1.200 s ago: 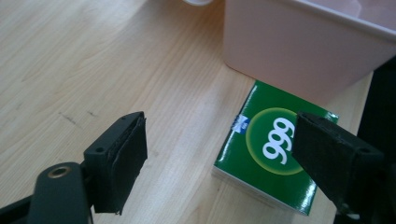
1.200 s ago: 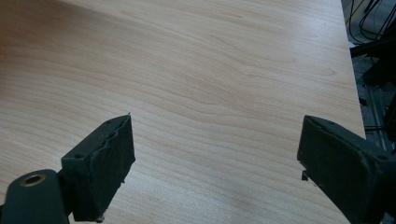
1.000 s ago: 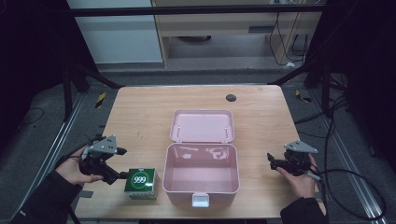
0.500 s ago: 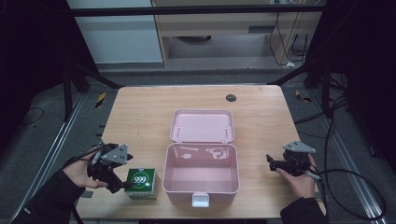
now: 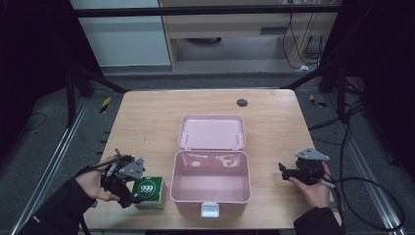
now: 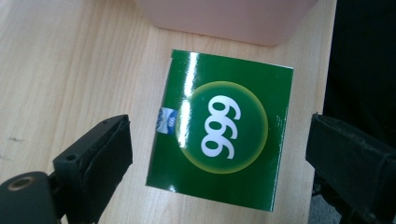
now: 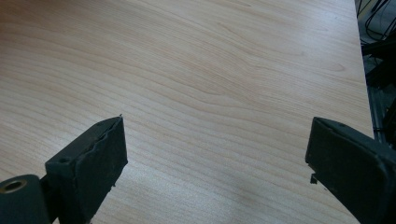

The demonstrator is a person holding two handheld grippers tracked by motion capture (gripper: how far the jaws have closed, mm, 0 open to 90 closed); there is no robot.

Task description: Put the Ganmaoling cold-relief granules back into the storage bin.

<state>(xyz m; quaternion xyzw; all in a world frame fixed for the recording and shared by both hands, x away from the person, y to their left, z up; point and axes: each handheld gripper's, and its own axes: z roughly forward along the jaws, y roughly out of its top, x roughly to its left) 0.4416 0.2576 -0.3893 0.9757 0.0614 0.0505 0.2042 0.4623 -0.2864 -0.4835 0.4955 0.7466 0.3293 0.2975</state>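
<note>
Tabletop: left tool (image 6: 217, 154) has dropped over green box (image 6: 222, 133), jaws spread.

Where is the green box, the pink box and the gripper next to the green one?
green box (image 6: 219, 133), left gripper view, its top face with the 999.
pink box (image 5: 211, 182), high view, its inside floor.
left gripper (image 5: 131, 196), high view, between its fingertips.

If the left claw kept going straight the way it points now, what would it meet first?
Most likely the green box: the left claw is open, one jaw either side of its top. Whether it already touches is unclear.
</note>
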